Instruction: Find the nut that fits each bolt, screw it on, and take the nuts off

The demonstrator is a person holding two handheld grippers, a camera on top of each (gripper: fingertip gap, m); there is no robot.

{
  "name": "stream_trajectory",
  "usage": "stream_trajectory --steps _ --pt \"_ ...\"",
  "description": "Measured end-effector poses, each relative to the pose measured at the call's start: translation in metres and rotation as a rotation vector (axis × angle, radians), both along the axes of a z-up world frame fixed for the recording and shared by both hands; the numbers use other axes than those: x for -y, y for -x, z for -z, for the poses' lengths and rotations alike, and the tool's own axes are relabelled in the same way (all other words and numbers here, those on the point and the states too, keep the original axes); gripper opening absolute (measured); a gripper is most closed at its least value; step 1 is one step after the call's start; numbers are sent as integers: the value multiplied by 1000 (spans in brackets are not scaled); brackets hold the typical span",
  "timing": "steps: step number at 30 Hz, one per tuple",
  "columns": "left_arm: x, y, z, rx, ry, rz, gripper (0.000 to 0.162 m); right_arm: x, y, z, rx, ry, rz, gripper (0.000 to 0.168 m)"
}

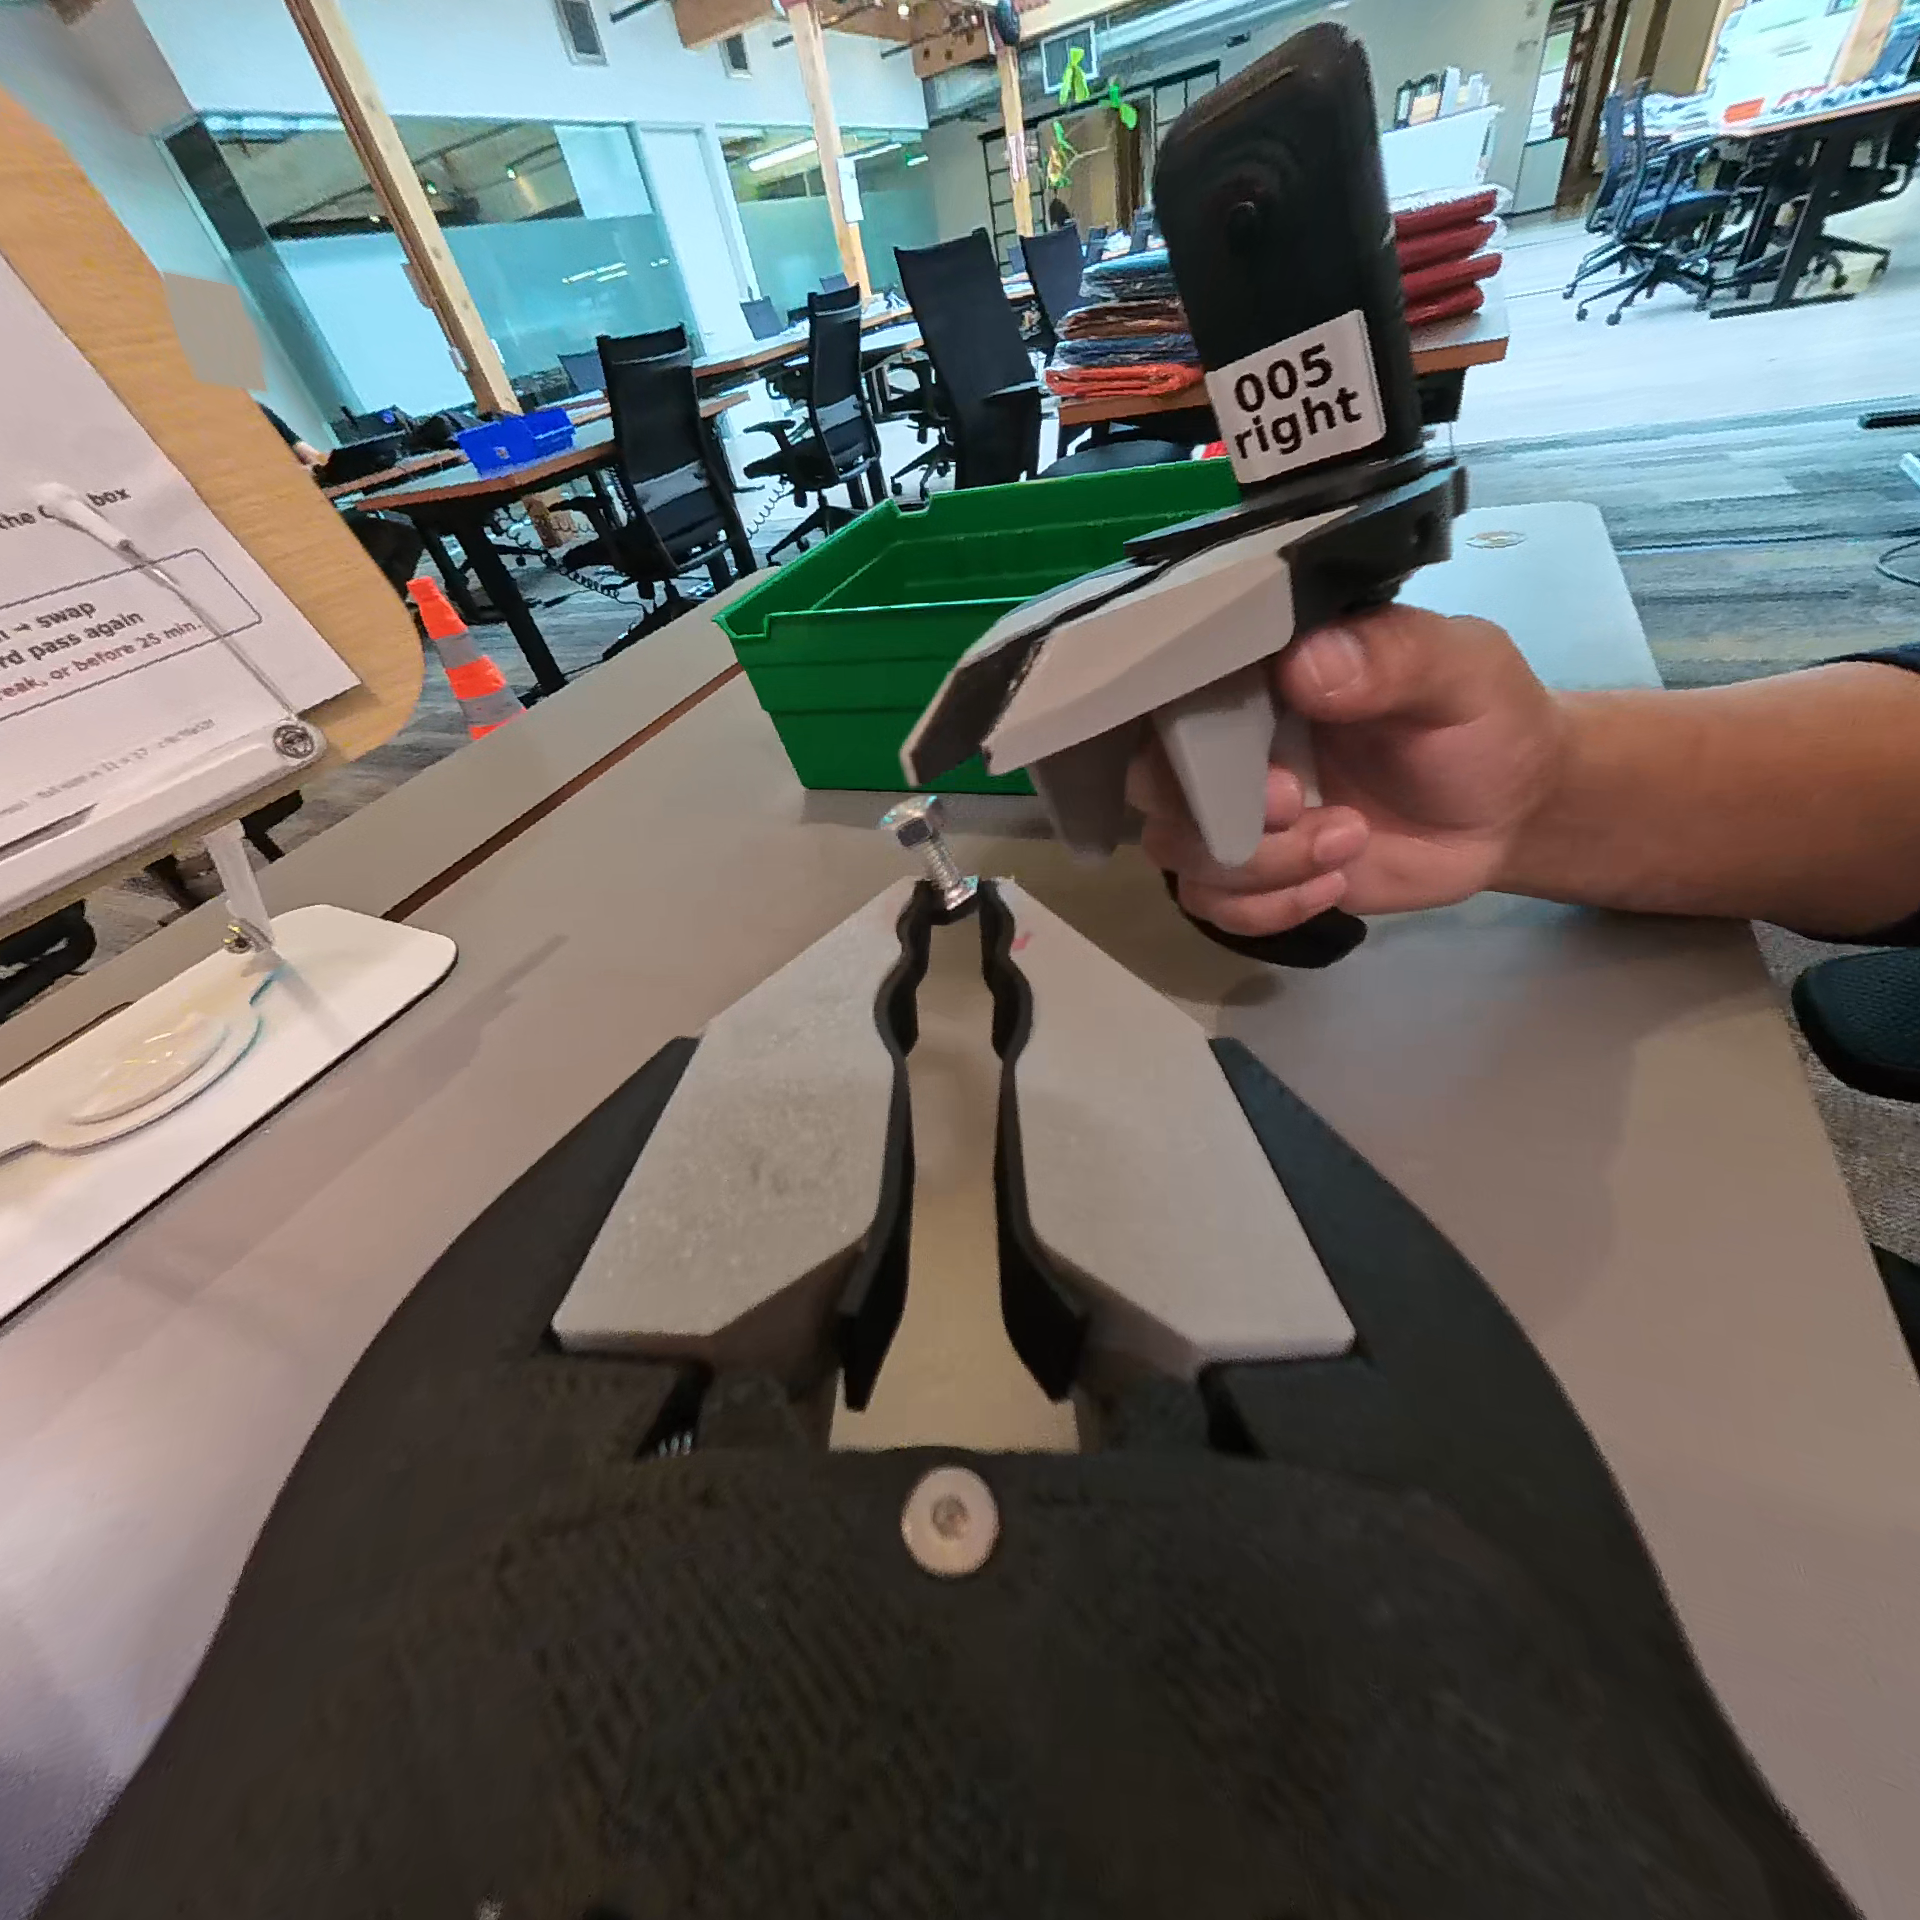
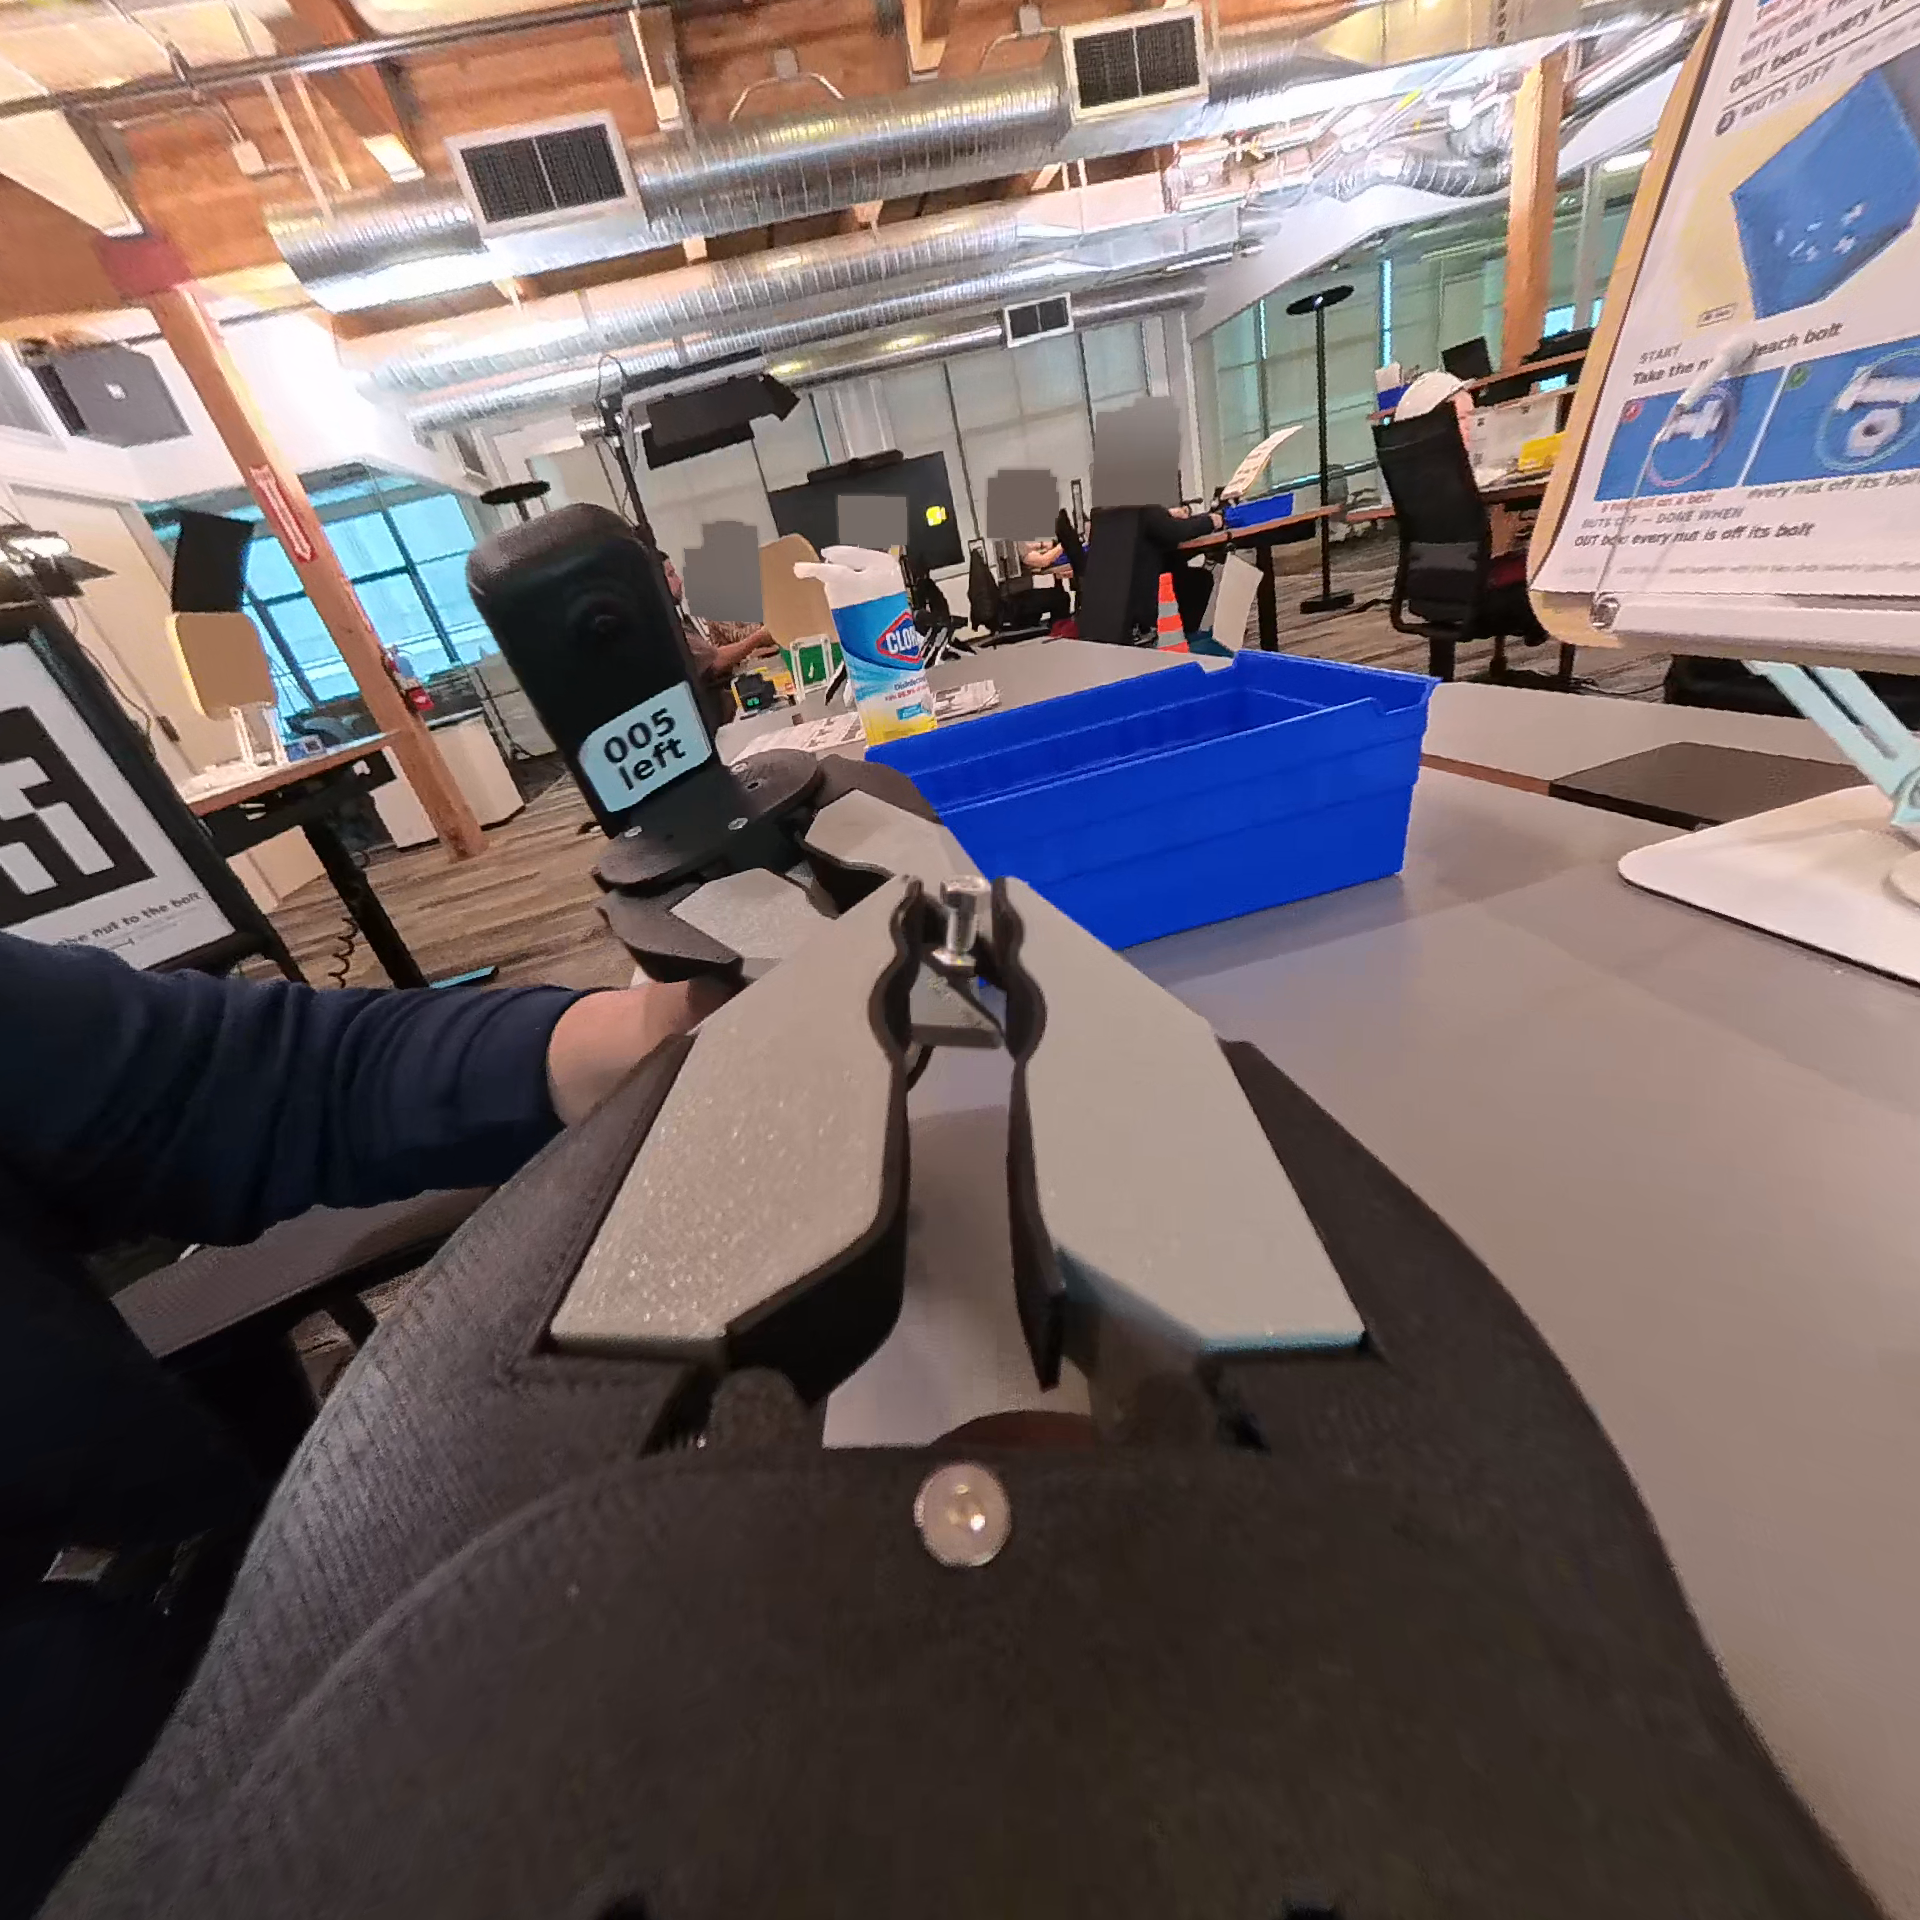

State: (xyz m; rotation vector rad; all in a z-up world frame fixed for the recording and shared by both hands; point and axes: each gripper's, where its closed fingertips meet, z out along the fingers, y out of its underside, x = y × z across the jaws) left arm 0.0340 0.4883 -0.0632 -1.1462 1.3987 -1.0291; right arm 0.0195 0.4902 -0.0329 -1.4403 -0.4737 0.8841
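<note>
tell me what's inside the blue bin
Only the upper inner walls of the blue bin show, bare. Its floor is hidden behind the front wall, so contents can't be told.

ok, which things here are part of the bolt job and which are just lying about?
In the job:
- bolt, held by the left hand-held gripper
- right hand-held gripper, poised above the bolt's head
- green bin
- blue bin

Lying about:
- wipes canister
- instruction sheet on its stand
- orange cone
- office chairs
</note>
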Motion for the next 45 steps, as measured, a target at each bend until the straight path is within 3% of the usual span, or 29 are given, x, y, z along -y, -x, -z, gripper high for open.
stream_trajectory --steps 9,18,23,45 --pt "19 -7 9 -45 -51 55 7 0 22 13 58 25 -53 16" --pt "0 0 5 -31 -27 -2 7 -1 1 6 21 27 -5 10" --pt "9 -3 8 -46 -52 22 7 -3 16 15 92 22 -4 12" --pt "11 -5 12 -60 -82 14 7 -5 11 11 61 36 6 14"
